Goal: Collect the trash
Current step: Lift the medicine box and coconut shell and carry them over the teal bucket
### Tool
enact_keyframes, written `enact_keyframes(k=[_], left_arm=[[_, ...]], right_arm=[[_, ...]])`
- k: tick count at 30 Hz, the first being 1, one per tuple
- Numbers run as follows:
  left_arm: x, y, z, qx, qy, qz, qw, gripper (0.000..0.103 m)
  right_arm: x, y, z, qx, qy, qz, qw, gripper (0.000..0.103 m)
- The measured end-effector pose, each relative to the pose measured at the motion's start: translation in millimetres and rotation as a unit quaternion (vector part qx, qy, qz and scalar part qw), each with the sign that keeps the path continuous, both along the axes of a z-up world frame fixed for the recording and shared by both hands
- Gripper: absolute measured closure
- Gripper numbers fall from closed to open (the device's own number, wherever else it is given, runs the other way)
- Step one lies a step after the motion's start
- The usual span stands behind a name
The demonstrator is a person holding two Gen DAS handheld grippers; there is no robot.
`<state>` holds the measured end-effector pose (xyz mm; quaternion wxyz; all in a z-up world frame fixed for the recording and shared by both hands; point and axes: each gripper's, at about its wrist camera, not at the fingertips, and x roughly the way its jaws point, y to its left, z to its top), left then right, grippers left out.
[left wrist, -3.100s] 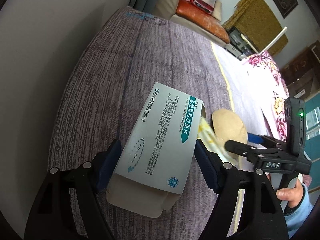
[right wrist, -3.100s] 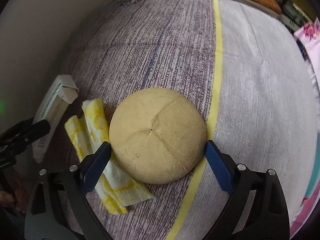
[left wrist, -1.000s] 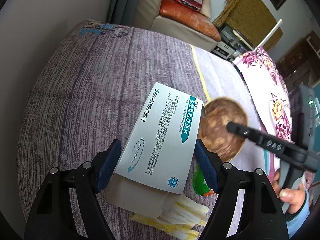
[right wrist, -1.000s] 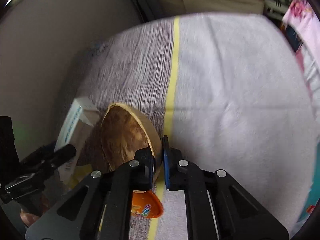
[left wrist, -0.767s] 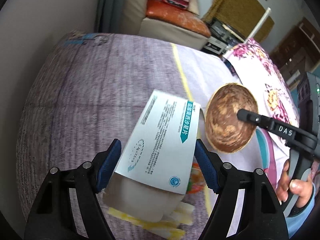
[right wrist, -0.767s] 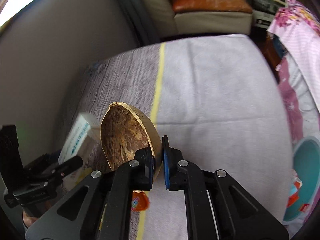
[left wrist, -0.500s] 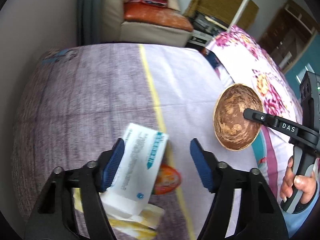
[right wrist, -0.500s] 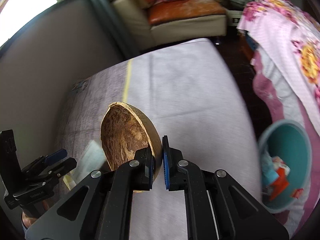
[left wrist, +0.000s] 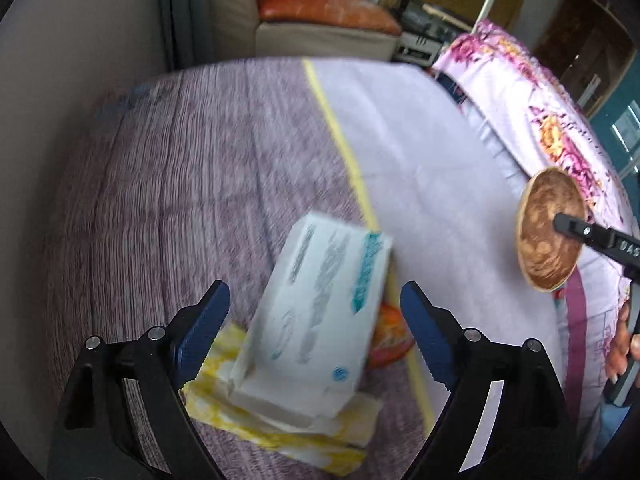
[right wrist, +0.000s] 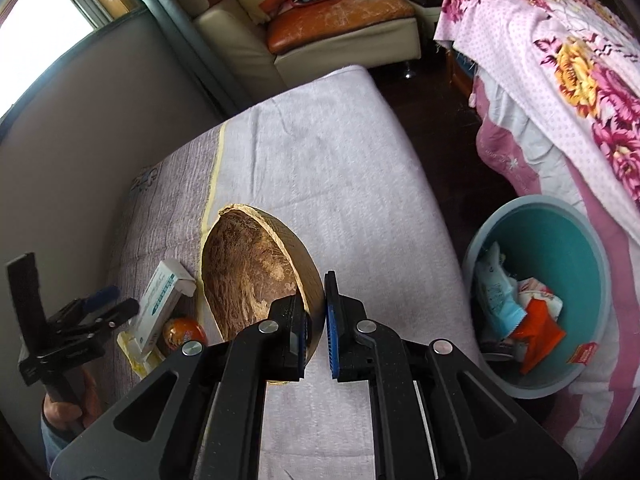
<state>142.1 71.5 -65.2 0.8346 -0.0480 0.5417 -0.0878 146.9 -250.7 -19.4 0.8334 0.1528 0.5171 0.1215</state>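
Leftmost, the left gripper (left wrist: 314, 312) hovers with its jaws opening; the white cardboard medicine box (left wrist: 320, 316) lies loose between them, touched by neither pad, atop yellow-and-white paper wrappers (left wrist: 276, 428) with an orange round snack cup (left wrist: 386, 336) just beyond. Further right, the right gripper (right wrist: 316, 316) is clenched on the rim of the brown halved coconut shell (right wrist: 248, 276), held above the pale bedspread (right wrist: 340, 184). To its right stands the teal plastic bin (right wrist: 568, 248), already holding rubbish. Judging by this, the shell is mid-carry; next it must reach over the bin and be released.
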Motion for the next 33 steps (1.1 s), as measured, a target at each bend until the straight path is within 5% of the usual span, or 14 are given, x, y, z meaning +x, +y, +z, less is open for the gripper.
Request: enact_keyframes(k=[10, 11, 12, 23, 33], left_arm=[[4.7, -1.3, -35.5, -0.025, 0.039, -0.038, 0.9982, 0.016], [6.4, -1.7, -35.4, -0.029, 0.036, -0.037, 0.9983, 0.025], [8.7, -1.0, -33.6, -0.037, 0.031, -0.036, 0.9982, 0.034], [-0.4, -14.1, 3.7, 0.004, -0.017, -0.022, 0.9996, 0.035], [6.9, -121.0, 27.8, 0.012, -0.030, -0.104, 0.9941, 0.035]], right_arm=[[0.8, 22.5, -4.9, -0.009, 0.013, 0.019, 1.000, 0.095], [0.8, 24.0, -5.3, -0.011, 0.014, 0.020, 1.000, 0.095], [1.0, 25.6, -5.8, -0.012, 0.015, 0.020, 1.000, 0.095], [2.7, 24.3, -7.6, -0.004, 0.015, 0.019, 1.000, 0.095], [-9.7, -40.0, -1.8, 0.016, -0.004, -0.039, 0.999, 0.095]])
